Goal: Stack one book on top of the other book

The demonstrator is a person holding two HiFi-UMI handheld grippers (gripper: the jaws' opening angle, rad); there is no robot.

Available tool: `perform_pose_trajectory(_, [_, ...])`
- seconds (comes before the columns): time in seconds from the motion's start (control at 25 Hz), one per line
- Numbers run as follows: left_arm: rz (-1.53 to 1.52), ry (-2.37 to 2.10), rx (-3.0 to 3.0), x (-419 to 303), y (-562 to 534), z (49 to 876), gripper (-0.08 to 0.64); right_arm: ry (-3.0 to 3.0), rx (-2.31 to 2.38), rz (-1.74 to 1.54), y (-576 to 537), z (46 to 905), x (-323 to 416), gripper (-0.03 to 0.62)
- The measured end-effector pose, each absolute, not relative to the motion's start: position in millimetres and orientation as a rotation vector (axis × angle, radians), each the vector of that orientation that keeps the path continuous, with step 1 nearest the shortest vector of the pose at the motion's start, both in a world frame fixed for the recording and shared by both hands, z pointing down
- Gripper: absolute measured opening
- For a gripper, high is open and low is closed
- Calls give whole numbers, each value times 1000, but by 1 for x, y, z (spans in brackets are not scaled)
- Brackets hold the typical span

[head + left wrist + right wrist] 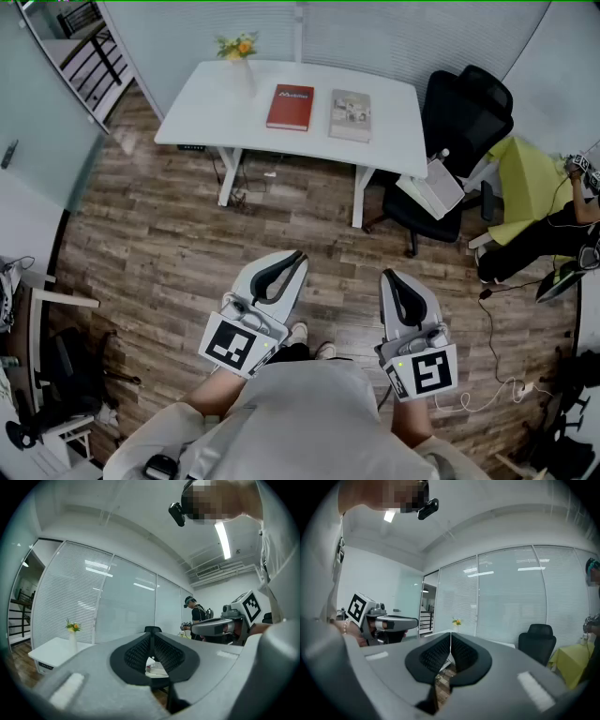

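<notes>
Near: left tongs [296, 257] and right tongs [388, 275] both closed, empty, side by side over wood floor [169, 234]. Far: white table [211, 108], well apart from tongs; red book [291, 107] left, pale book [351, 115] just beside on right, both flat, unstacked.

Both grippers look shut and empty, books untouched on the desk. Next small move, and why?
Probably step toward the white table: the red book and the pale book lie side by side on it, well ahead of both grippers. The left gripper and right gripper are shut and hold nothing, so opening one can wait until a book is within reach.
</notes>
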State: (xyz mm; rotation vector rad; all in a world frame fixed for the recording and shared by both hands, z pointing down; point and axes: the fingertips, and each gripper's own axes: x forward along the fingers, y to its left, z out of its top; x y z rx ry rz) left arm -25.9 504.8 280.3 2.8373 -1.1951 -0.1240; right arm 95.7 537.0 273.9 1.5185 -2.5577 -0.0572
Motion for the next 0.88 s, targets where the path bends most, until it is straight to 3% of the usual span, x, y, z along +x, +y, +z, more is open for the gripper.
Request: perform_pose_trajectory(0.88, [-94, -1203, 2791, -42, 454, 297, 28, -2595, 1519, -11, 483, 288, 83, 11])
